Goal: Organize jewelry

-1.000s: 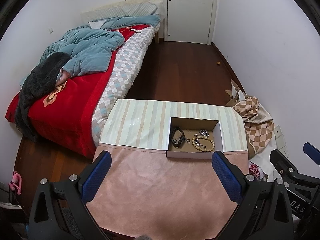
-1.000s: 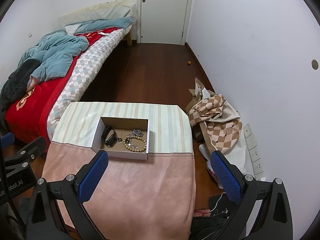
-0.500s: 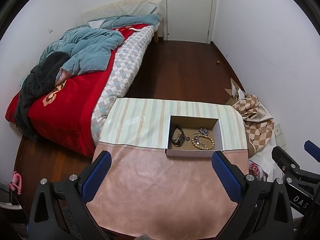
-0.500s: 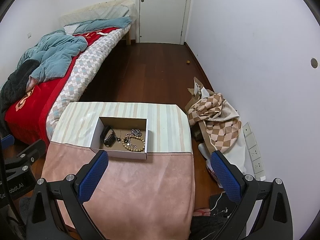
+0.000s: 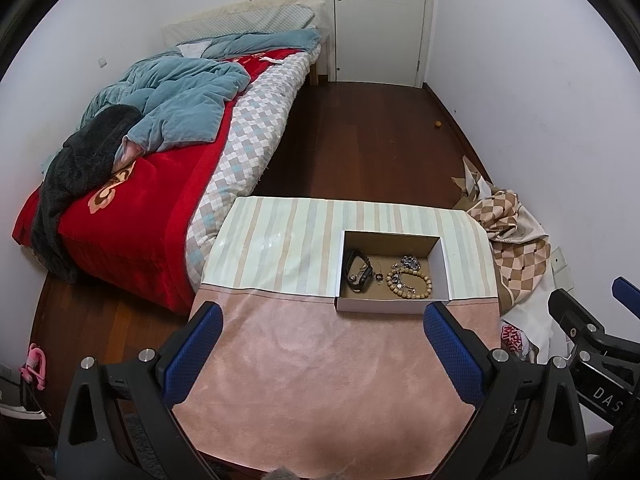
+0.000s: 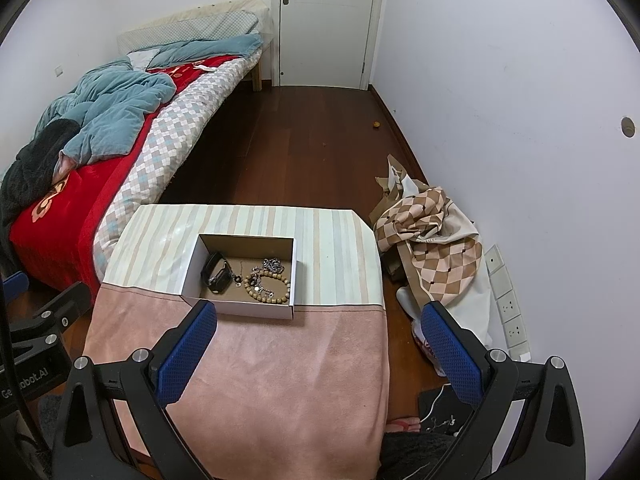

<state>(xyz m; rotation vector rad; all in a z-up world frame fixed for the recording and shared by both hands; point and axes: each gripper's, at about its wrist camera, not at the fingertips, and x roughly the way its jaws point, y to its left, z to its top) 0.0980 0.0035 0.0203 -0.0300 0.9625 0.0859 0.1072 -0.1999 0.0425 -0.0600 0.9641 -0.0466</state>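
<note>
A shallow white cardboard box [image 5: 390, 304] [image 6: 240, 309] sits on the table where the striped cloth meets the pink cloth. Inside lie a black watch [image 5: 359, 270] [image 6: 216, 271], a wooden bead bracelet [image 5: 414, 282] [image 6: 267, 288] and a silver chain [image 5: 411, 262] [image 6: 273, 265]. My left gripper [image 5: 323, 354] hovers open above the pink cloth, nearer than the box, with nothing between its blue pads. My right gripper [image 6: 318, 354] is open too, held above the table's near right part, and empty.
The table carries a pink cloth [image 5: 320, 376] in front and a striped cloth [image 5: 280, 244] behind. A bed [image 5: 160, 168] with red and blue blankets stands to the left. A checked cloth heap [image 6: 432, 240] lies on the floor at right by the wall. Dark wood floor leads to a closed door [image 6: 328, 24].
Both grippers have drifted slightly, so the box sits a little lower in the right wrist view. Both stay open and empty, and the jewelry has not moved.
</note>
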